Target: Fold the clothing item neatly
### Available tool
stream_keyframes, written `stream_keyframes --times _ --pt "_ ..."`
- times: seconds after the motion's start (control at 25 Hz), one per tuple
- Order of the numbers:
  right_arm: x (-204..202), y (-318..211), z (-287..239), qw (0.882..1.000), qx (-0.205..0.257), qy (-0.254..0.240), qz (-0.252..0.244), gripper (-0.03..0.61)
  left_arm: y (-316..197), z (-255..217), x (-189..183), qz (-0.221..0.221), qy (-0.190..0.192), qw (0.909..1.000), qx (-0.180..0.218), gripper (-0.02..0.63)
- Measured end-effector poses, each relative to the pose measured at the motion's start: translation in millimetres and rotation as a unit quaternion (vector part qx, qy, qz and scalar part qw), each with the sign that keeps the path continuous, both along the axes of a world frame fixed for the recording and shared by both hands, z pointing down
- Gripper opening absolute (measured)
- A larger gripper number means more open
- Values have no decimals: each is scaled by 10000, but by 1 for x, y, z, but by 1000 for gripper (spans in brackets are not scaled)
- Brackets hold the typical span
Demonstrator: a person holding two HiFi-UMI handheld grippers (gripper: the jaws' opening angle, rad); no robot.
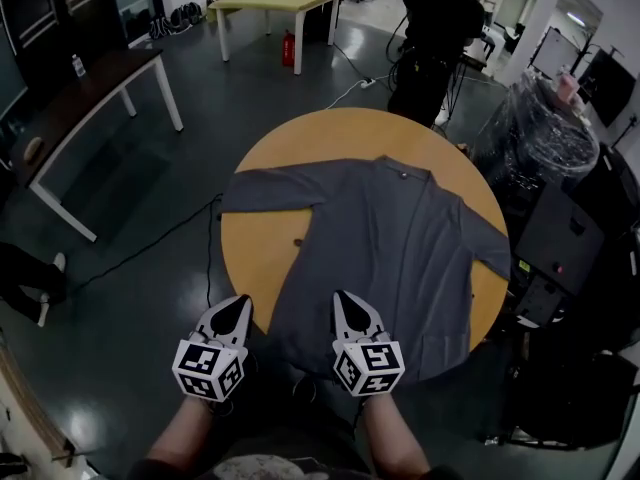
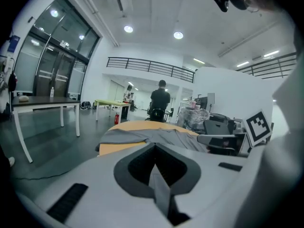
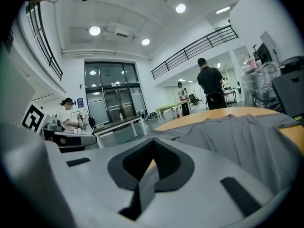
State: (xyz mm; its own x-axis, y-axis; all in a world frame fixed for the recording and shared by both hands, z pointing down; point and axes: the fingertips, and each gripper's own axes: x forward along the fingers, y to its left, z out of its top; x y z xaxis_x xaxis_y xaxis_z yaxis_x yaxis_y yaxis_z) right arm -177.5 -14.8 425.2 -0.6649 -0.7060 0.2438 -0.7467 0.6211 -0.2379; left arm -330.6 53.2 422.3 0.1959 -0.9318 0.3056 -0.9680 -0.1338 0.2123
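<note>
A grey long-sleeved garment (image 1: 390, 238) lies spread flat on a round wooden table (image 1: 258, 253), with its collar at the far side and its sleeves out to both sides. My left gripper (image 1: 240, 303) is shut and hangs at the table's near left edge, just left of the hem. My right gripper (image 1: 341, 298) is shut over the near hem. I see no cloth in either one. In the left gripper view the shut jaws (image 2: 155, 148) point at the garment (image 2: 156, 136) ahead. In the right gripper view the gripper (image 3: 153, 142) faces the garment (image 3: 237, 137).
A person in black (image 1: 435, 28) stands beyond the table. Plastic-wrapped equipment (image 1: 545, 128) and a dark cabinet (image 1: 565, 238) crowd the right side. A dark bench table (image 1: 90, 88) stands at the left, a yellow-green table (image 1: 280, 3) far back. A cable (image 1: 150, 253) runs across the floor.
</note>
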Motion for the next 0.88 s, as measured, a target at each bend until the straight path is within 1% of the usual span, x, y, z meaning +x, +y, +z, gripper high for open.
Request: stream_keyframes --times 0.16,0.32,0.52,0.64,0.8,0.88 --pt "-24 -5 1 9999 9 59 -85 -11 -8 4 -26 -101 91 9999 -20 9" --pt "-54 -22 -5 10000 45 50 -6 -11 -29 2 -53 6 35 10000 56 9" --pt "-110 -44 -7 9998 95 151 34 -11 -54 14 -108 82 64 9999 2 9" --pt "-140 -58 -5 9998 59 117 124 -11 -70 24 -138 197 105 9997 -31 9" --pt "-177 -76 1 9997 -15 143 205 -11 -95 30 -166 412 113 9990 134 9" --pt "-190 -81 7 9995 -51 191 231 -11 -105 38 -177 487 33 9987 168 9"
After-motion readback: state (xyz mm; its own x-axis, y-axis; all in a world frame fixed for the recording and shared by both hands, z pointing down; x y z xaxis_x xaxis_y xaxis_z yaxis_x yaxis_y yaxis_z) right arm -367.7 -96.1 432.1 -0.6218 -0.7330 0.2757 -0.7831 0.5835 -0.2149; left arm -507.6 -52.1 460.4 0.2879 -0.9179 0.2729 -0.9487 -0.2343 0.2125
